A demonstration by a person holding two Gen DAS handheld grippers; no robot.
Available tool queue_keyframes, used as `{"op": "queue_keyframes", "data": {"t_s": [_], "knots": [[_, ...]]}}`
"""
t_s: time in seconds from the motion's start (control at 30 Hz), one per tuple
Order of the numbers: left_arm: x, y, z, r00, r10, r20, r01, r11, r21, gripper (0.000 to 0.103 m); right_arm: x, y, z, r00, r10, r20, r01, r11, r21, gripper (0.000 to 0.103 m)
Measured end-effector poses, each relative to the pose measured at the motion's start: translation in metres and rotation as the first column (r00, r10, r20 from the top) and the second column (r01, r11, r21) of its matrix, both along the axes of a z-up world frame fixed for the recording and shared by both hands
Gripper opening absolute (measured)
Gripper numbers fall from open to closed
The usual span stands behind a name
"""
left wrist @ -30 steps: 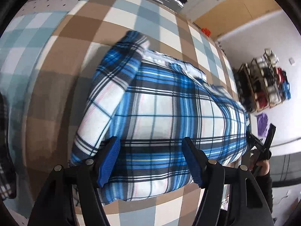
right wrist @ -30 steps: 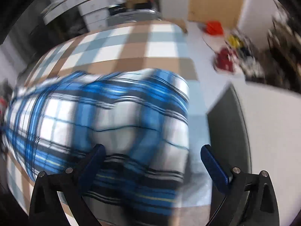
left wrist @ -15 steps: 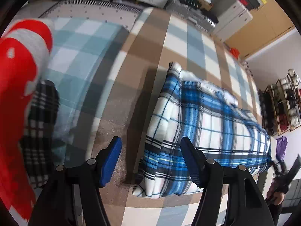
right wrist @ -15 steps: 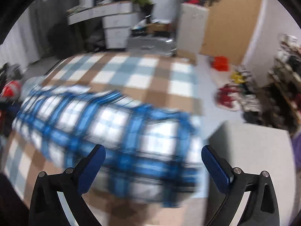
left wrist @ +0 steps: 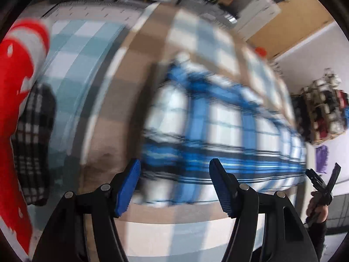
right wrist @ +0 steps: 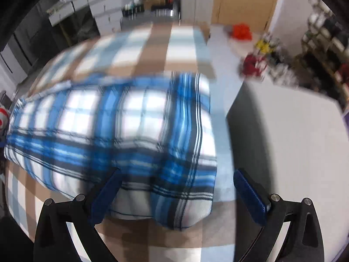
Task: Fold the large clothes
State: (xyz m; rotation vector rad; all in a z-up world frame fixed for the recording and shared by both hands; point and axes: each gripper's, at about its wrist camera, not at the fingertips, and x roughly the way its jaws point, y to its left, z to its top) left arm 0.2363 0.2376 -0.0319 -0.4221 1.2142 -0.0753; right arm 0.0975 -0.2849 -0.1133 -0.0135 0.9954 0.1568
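Note:
A blue, white and black plaid garment (left wrist: 218,135) lies folded in a long band on the bed's brown, pale-blue and white checked cover (left wrist: 196,43). My left gripper (left wrist: 175,181) hovers above the garment's near left end, open, with nothing pinched between its blue pads. The right wrist view shows the same garment (right wrist: 122,126) under my right gripper (right wrist: 177,181), which stands wide open over the near right corner. At the far right of the left wrist view, a hand holds that right gripper (left wrist: 322,169). Both views are motion-blurred.
A red and white garment (left wrist: 17,83) and a black-and-white checked one (left wrist: 32,144) lie at the bed's left. A grey cabinet (right wrist: 283,148) stands just right of the bed. Red items (right wrist: 241,30) lie on the floor, with drawers (right wrist: 104,11) and a cluttered rack (left wrist: 322,111) beyond.
Both grippers have risen and drawn back from the folded garment, so more bed and room shows. The left view swung left, bringing the red garment into sight. Both stay open.

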Motion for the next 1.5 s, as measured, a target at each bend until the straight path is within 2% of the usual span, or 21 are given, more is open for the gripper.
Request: {"op": "queue_keyframes", "data": {"t_s": [0.07, 0.17, 0.23, 0.33, 0.4, 0.43, 0.53, 0.67, 0.73, 0.8, 0.87, 0.93, 0.97, 1.03, 1.1, 1.2, 1.23, 1.3, 1.37, 1.4, 1.5], "knots": [[0.001, -0.028, 0.015, 0.997, -0.064, 0.052, 0.067, 0.997, -0.045, 0.061, -0.003, 0.032, 0.026, 0.996, 0.066, 0.055, -0.07, 0.995, 0.068, 0.103], [0.01, -0.094, 0.024, 0.978, -0.19, 0.087, 0.192, 0.981, -0.018, 0.061, 0.005, 0.096, 0.039, 0.986, 0.154, 0.064, -0.156, 0.987, 0.034, 0.103], [0.021, -0.123, 0.013, 0.967, -0.245, 0.07, 0.247, 0.969, -0.027, 0.061, 0.013, 0.139, 0.032, 0.977, 0.207, 0.053, -0.205, 0.978, -0.029, 0.103], [0.04, -0.138, -0.025, 0.974, -0.224, -0.046, 0.224, 0.974, 0.014, 0.061, 0.037, 0.173, -0.007, 0.974, 0.222, -0.048, -0.226, 0.964, -0.137, 0.103], [0.047, -0.128, -0.048, 0.977, -0.187, -0.101, 0.19, 0.981, 0.024, 0.061, 0.047, 0.173, -0.04, 0.974, 0.187, -0.129, -0.211, 0.956, -0.203, 0.103], [0.047, -0.121, -0.053, 0.978, -0.185, -0.1, 0.185, 0.983, -0.005, 0.061, 0.049, 0.167, -0.052, 0.968, 0.192, -0.16, -0.22, 0.957, -0.187, 0.103], [0.046, -0.102, -0.057, 0.981, -0.179, -0.076, 0.177, 0.984, -0.032, 0.061, 0.039, 0.153, -0.064, 0.961, 0.237, -0.14, -0.259, 0.95, -0.173, 0.103], [0.041, -0.092, -0.042, 0.983, -0.16, -0.093, 0.158, 0.987, -0.027, 0.061, 0.032, 0.143, -0.051, 0.962, 0.246, -0.115, -0.263, 0.95, -0.167, 0.103], [0.04, -0.1, -0.024, 0.986, -0.163, -0.029, 0.161, 0.985, -0.063, 0.061, 0.034, 0.137, -0.031, 0.973, 0.227, -0.032, -0.229, 0.965, -0.127, 0.103], [0.043, -0.115, -0.011, 0.98, -0.199, 0.015, 0.199, 0.978, -0.059, 0.061, 0.039, 0.135, -0.013, 0.981, 0.187, 0.042, -0.184, 0.981, -0.065, 0.103], [0.056, -0.135, -0.014, 0.975, -0.224, 0.014, 0.224, 0.974, -0.024, 0.061, 0.053, 0.135, -0.015, 0.99, 0.138, 0.023, -0.137, 0.989, -0.062, 0.103], [0.075, -0.146, -0.034, 0.974, -0.217, -0.058, 0.218, 0.976, 0.019, 0.061, 0.069, 0.141, -0.036, 0.993, 0.105, -0.055, -0.112, 0.983, -0.145, 0.103], [0.084, -0.142, -0.051, 0.977, -0.187, -0.106, 0.19, 0.982, 0.022, 0.061, 0.071, 0.141, -0.045, 0.991, 0.104, -0.079, -0.116, 0.979, -0.168, 0.103], [0.09, -0.135, -0.067, 0.981, -0.144, -0.13, 0.141, 0.989, -0.033, 0.06, 0.073, 0.138, -0.053, 0.991, 0.117, -0.067, -0.126, 0.978, -0.167, 0.103], [0.09, -0.132, -0.067, 0.982, -0.147, -0.115, 0.143, 0.989, -0.046, 0.06, 0.07, 0.139, -0.052, 0.99, 0.13, -0.058, -0.138, 0.974, -0.181, 0.103], [0.085, -0.136, -0.059, 0.974, -0.179, -0.137, 0.184, 0.983, 0.027, 0.06, 0.064, 0.133, -0.041, 0.99, 0.133, -0.048, -0.139, 0.974, -0.179, 0.103], [0.081, -0.135, -0.054, 0.977, -0.16, -0.143, 0.166, 0.986, 0.033, 0.06, 0.056, 0.128, -0.028, 0.992, 0.124, 0.0, -0.123, 0.979, -0.163, 0.103], [0.067, -0.134, -0.041, 0.976, -0.184, -0.114, 0.183, 0.983, -0.018, 0.06, 0.044, 0.121, -0.012, 0.987, 0.155, 0.05, -0.15, 0.985, -0.083, 0.103], [0.052, -0.142, -0.034, 0.971, -0.221, -0.086, 0.222, 0.975, 0.005, 0.06, 0.03, 0.121, -0.01, 0.979, 0.202, 0.039, -0.201, 0.979, -0.04, 0.103], [0.043, -0.148, -0.036, 0.965, -0.245, -0.091, 0.249, 0.968, 0.04, 0.06, 0.022, 0.125, -0.015, 0.973, 0.228, 0.024, -0.226, 0.972, -0.061, 0.103], [0.041, -0.164, -0.055, 0.943, -0.306, -0.128, 0.32, 0.942, 0.101, 0.06, 0.006, 0.141, -0.054, 0.957, 0.286, -0.051, -0.289, 0.915, -0.282, 0.103]]}}
